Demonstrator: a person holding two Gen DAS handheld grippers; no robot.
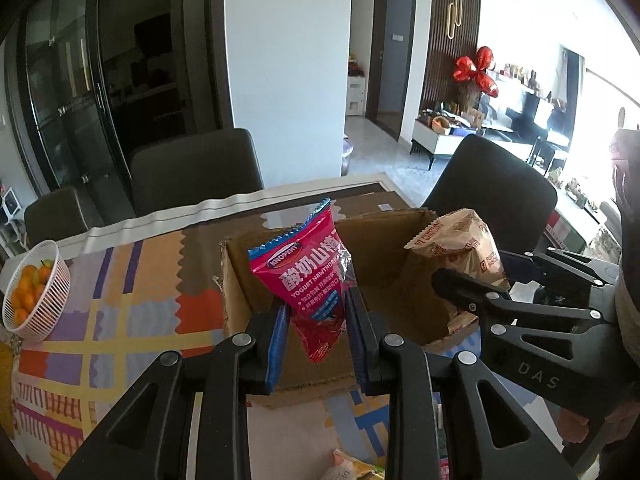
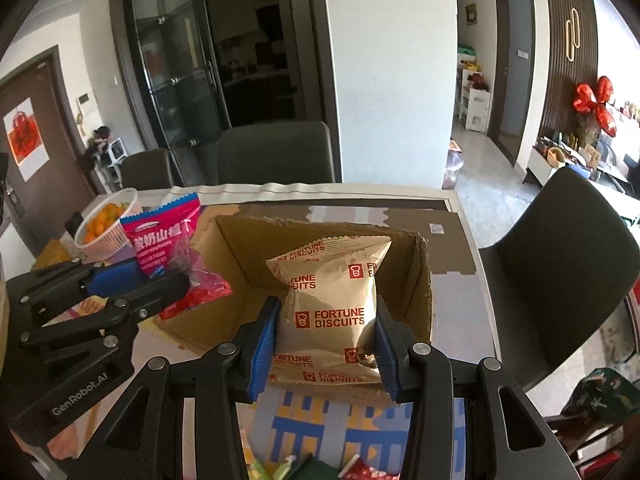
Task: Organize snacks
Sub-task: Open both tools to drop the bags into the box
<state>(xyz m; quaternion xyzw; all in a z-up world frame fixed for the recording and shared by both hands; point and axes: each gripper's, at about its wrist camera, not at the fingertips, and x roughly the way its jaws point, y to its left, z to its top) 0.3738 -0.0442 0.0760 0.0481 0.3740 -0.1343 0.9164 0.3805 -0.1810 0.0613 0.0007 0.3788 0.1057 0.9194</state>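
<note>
Both packets hang over the empty cardboard box (image 2: 416,276) at frame centre, unreleased: left gripper (image 1: 316,320) pinching the pink hawthorn packet (image 1: 310,276), right gripper (image 2: 326,332) pinching the biscuit bag (image 2: 332,300).

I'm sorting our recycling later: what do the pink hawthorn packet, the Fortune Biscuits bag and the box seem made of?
Pink hawthorn packet: glossy plastic film, judging by glare and crinkles. Fortune Biscuits bag: matte tan film with zigzag crimped ends, possibly paper-look plastic. Box: plain brown corrugated cardboard, rough torn edges.
</note>
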